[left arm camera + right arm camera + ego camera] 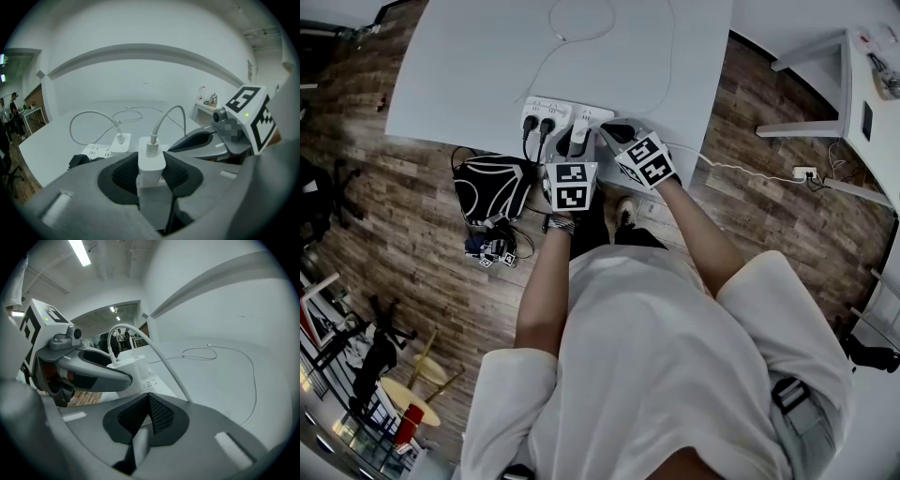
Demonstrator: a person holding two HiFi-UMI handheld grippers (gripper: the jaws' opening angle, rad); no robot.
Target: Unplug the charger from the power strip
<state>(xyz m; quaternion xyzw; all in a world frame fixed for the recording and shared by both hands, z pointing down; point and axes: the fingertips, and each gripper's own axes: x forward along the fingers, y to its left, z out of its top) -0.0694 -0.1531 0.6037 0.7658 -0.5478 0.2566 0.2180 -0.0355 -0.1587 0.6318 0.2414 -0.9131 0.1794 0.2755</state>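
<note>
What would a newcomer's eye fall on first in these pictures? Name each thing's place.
The left tongs are clamped on a white charger, its cable arching up, at the near edge of the table. Close beside them, the right tongs stand shut and empty. The white power strip lies there too, two black plugs in its left end.

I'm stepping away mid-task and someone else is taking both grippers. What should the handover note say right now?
Left gripper: shut on the white charger, its cable rising from the top.
Right gripper: shut, empty, beside the left one near the power strip.
Things: the strip lies at the white table's near edge; a second charger and two black plugs sit in it.
Done: charger gripped.
Left: it looks still seated, so pull it straight out.
</note>
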